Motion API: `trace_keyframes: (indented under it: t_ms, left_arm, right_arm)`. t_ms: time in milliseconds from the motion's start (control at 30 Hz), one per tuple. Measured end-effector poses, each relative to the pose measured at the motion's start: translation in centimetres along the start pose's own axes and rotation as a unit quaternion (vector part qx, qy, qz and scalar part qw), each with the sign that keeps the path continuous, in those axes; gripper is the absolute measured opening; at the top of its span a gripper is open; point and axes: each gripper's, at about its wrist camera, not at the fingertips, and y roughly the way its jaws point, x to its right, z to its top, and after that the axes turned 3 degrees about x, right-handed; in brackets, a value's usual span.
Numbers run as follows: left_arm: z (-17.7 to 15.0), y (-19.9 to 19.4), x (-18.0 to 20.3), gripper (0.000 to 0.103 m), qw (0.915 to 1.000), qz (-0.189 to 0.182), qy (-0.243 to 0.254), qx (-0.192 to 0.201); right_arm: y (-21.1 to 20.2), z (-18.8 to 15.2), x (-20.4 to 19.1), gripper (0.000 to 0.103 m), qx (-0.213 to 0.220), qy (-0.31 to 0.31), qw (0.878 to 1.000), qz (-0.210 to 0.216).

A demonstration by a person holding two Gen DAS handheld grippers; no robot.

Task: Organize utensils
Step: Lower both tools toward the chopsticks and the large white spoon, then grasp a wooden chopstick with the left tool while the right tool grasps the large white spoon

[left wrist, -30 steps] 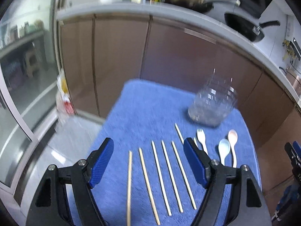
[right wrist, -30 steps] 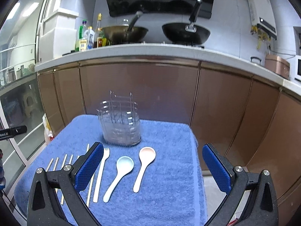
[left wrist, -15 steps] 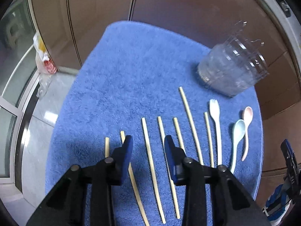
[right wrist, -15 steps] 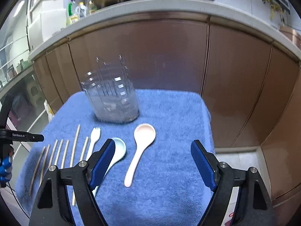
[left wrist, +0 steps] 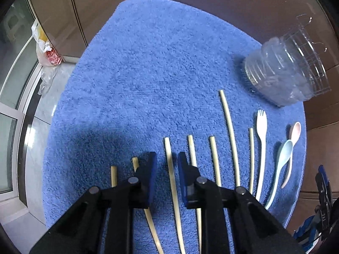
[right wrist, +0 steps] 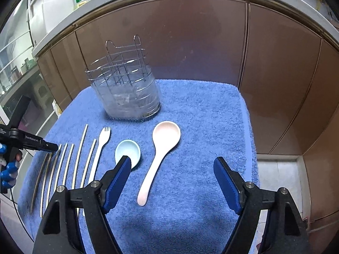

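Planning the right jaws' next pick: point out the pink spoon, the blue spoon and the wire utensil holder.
pink spoon [right wrist: 166, 135]: right wrist view, on its bowl.
blue spoon [right wrist: 127, 151]: right wrist view, on its bowl.
wire utensil holder [right wrist: 127, 97]: right wrist view, on its front wall.

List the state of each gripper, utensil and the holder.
Left gripper: nearly closed around one chopstick, not yet clamped.
Right gripper: open, empty.
Other chopsticks: flat on the towel.
Fork: flat.
Blue spoon: flat.
Pink spoon: flat.
Holder: upright, no utensils inside.
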Motion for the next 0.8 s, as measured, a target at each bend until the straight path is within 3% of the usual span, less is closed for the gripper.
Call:
trace_keyframes:
  t_ms: [167,333,567,800]
  left_arm:
    - [0.4,0.8,0.3,0.01,0.9999,0.005,0.0,-0.014]
    - [0.7,1.3,0.7,0.006,0.9997,0.014,0.005,-0.019]
    - [1.0,1.4,0.7,0.005,0.9998,0.013,0.008,-0.015]
    - [0.6,1.1,0.7,0.005,1.0,0.007,0.005,-0.002]
  right_arm:
    - [0.9,0.0,0.6,0.078,-0.014,0.004,1.0,0.006]
    - [2.4,0.4,1.3,0.068,-0.033,0.0,0.999,0.02]
    - [6.5,2.9,4.5,0.059,-0.071,0.038,0.995,0.064]
    - [11.9,4.9,5.4,0.046,-0.136,0.04,0.982,0.126]
